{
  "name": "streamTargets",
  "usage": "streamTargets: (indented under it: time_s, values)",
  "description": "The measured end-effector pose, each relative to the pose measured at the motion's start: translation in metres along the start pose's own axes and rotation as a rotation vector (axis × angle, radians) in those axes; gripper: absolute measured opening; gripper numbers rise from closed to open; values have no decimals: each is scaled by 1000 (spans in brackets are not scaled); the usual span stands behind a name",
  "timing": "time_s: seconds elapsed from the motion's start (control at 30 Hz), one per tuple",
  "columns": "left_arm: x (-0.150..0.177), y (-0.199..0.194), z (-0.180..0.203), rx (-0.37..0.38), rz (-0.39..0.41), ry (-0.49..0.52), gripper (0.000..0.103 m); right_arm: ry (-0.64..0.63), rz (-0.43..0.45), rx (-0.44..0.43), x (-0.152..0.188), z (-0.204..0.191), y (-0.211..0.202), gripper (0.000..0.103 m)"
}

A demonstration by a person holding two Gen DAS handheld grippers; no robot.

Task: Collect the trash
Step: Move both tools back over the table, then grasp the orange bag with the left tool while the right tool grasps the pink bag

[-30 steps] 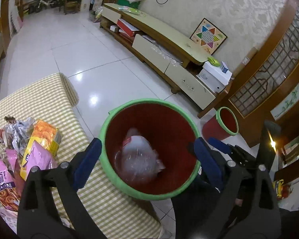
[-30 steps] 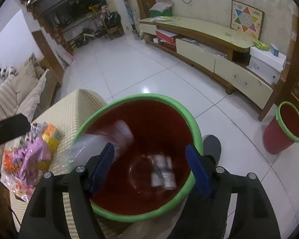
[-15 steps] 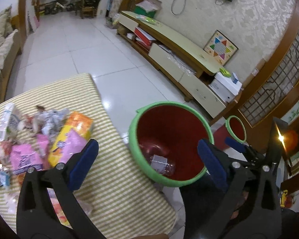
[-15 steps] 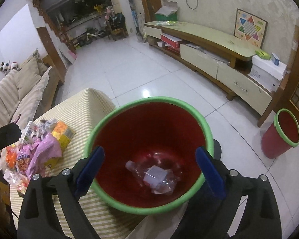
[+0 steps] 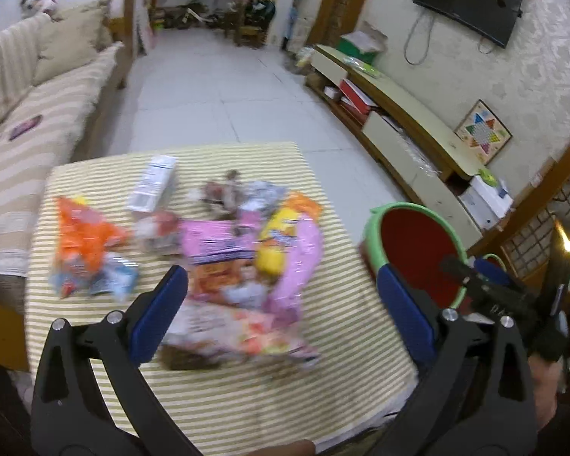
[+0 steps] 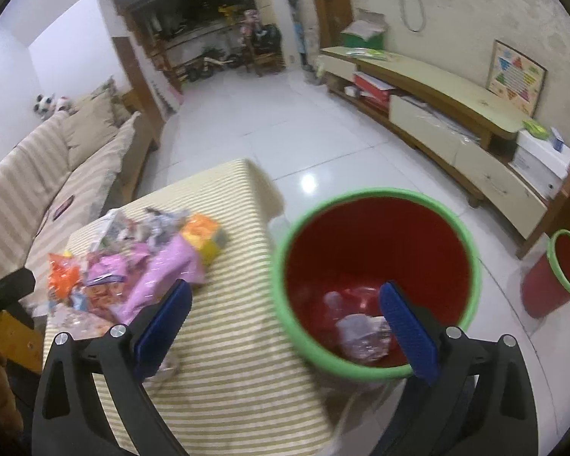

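Left wrist view: the left gripper point(image 5: 281, 304) hangs spread and empty over the wrapper pile point(image 5: 247, 250) mid-table; the right gripper point(image 6: 285, 323), also spread, straddles the bin point(image 6: 372, 281) rim beside the table's edge. Slippery wrappers may slide free.

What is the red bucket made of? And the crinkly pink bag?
The red bucket with its green rim looks like smooth, hard plastic, evenly coloured inside. The pink bag on the striped tablecloth looks like thin, shiny plastic film, wrinkled and printed; the blur hides finer detail.
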State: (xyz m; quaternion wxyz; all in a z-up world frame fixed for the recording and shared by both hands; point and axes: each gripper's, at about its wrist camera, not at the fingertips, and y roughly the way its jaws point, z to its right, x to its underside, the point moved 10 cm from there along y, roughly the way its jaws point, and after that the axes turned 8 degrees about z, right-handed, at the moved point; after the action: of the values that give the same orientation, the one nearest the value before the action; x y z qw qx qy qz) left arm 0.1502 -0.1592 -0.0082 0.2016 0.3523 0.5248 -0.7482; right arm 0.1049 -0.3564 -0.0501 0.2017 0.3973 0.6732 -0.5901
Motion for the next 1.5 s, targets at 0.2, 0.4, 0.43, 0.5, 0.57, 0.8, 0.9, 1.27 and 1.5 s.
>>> streamTargets:
  time_s: [0.2,0.4,0.43,0.5,0.57,0.8,0.9,1.27,1.5]
  values:
    - [6,-37,-67,-89,55,-62,98,-13,-27,-72,9,-51,2,96]
    - [15,-53,-134,-159,81,-153,98,-34,-62,-107,19,-89,10,96]
    - [16,-53,-141,-170,77,-158,98,-38,-63,-111,19,-95,12,96]
    - [19,-52,-159,-175,64,-178,97,-38,-65,-117,19,-102,15,96]
    - [19,-49,-173,-183,54,-197,97,-36,-77,-121,19,-109,21,96]
    - [16,-21,-198,-175,13,-212,97,-12,-145,-133,31,-116,49,96]
    - [16,-2,-206,-184,-16,-213,98,-6,-175,-131,37,-117,64,96]
    - [23,58,-237,-256,-105,-231,97,43,-259,-140,51,-118,113,96]
    - [36,80,-243,-278,-158,-233,75,56,-288,-146,56,-118,132,91]
